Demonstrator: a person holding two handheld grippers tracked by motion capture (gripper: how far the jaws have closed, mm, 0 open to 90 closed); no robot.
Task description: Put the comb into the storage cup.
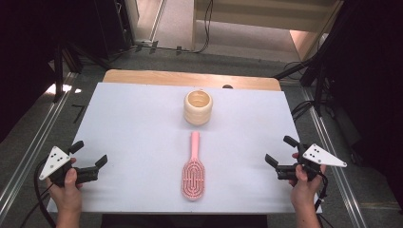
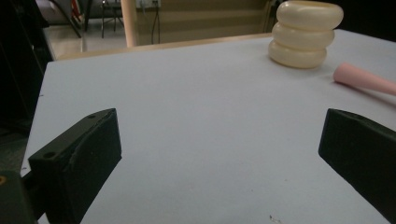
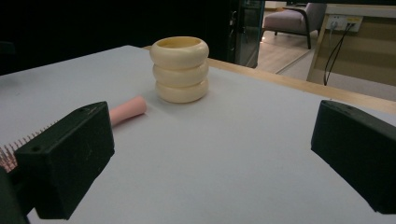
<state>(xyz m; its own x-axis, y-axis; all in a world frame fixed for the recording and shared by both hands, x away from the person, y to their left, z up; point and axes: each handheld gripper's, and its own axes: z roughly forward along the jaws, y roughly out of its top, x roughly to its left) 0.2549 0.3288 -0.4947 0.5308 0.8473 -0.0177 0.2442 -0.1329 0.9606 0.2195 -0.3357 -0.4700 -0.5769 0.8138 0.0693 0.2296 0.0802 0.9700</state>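
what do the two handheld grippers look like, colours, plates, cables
Both are black two-jaw tools held in bare hands, no sleeves in sight. The left gripper carries a pale grey three-cornered plate with a cluster of small dark dots on top, and a black cable trails from it towards the table's near edge. The right gripper has a matching plate and dots. Up close, the jaws are blocky, matte black pads.

Left gripper (image 1: 90, 154) showing black blocky jaws, grey three-cornered plate on top dotted with dark spots, black cable trailing behind it, right gripper (image 1: 281, 151) wearing matching black jaws, grey plate, bare hands (image 1: 69, 190) gripping the handles
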